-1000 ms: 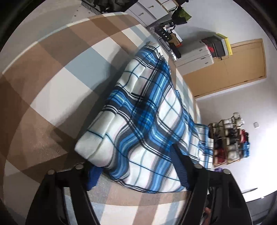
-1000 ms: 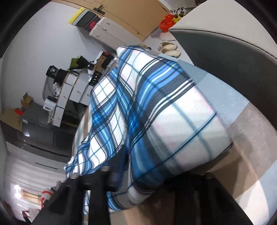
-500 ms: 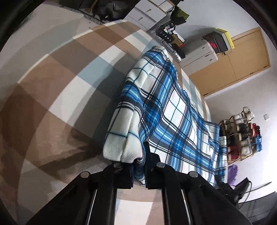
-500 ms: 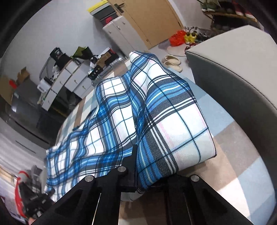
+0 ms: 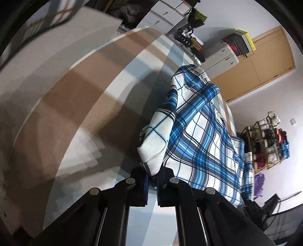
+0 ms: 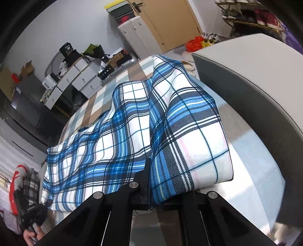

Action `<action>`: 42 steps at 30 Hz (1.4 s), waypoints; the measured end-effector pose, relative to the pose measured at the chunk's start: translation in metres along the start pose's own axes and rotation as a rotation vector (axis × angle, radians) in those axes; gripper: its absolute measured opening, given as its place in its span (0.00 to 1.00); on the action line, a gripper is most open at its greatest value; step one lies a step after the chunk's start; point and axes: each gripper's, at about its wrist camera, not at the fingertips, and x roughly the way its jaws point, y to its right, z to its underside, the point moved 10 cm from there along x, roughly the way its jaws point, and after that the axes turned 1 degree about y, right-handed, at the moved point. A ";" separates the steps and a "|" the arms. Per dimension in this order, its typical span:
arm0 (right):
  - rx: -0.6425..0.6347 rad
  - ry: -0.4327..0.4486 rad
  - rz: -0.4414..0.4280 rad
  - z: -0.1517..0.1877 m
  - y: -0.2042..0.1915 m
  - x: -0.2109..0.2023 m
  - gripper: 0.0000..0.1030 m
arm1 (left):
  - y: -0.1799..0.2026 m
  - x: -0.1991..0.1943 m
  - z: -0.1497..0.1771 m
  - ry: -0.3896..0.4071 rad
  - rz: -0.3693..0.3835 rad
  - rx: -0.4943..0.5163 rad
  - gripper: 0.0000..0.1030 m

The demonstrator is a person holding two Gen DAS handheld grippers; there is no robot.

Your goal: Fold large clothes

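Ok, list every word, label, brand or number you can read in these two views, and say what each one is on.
None can be read for certain.
Black container on the white drawer unit: a white label with marks, too blurred to read.
Stacked boxes on the white cabinet: a red mark, not legible.
Plaid garment: no visible tag or print.

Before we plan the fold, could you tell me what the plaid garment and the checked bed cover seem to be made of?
Plaid garment: soft woven fabric, matte, probably cotton flannel; visible weave, limp drape. Checked bed cover: smooth matte cloth, lying flat; fibre unclear.
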 end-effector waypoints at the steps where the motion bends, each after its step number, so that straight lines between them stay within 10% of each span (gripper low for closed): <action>1: 0.002 0.000 0.001 0.003 0.003 -0.004 0.05 | -0.002 -0.001 0.004 -0.007 0.003 -0.009 0.02; 13: 0.070 -0.070 -0.026 0.022 0.036 -0.007 0.06 | 0.004 -0.035 0.044 -0.089 0.008 0.007 0.05; 22: 0.155 -0.103 -0.100 0.018 0.043 0.009 0.06 | 0.071 -0.086 -0.029 0.230 -0.105 0.268 0.45; 27: 0.176 -0.115 -0.113 0.022 0.046 0.010 0.07 | 0.117 -0.022 -0.029 0.045 -0.015 0.371 0.52; 31: 0.178 -0.113 -0.119 0.022 0.047 0.010 0.07 | 0.116 0.048 -0.036 -0.022 -0.175 0.458 0.52; 37: 0.129 -0.075 -0.112 0.017 0.049 0.005 0.07 | 0.056 0.096 -0.069 -0.084 -0.225 0.262 0.57; 42: 0.097 -0.067 -0.080 0.015 0.045 0.008 0.07 | 0.047 0.099 -0.074 -0.086 -0.230 0.302 0.69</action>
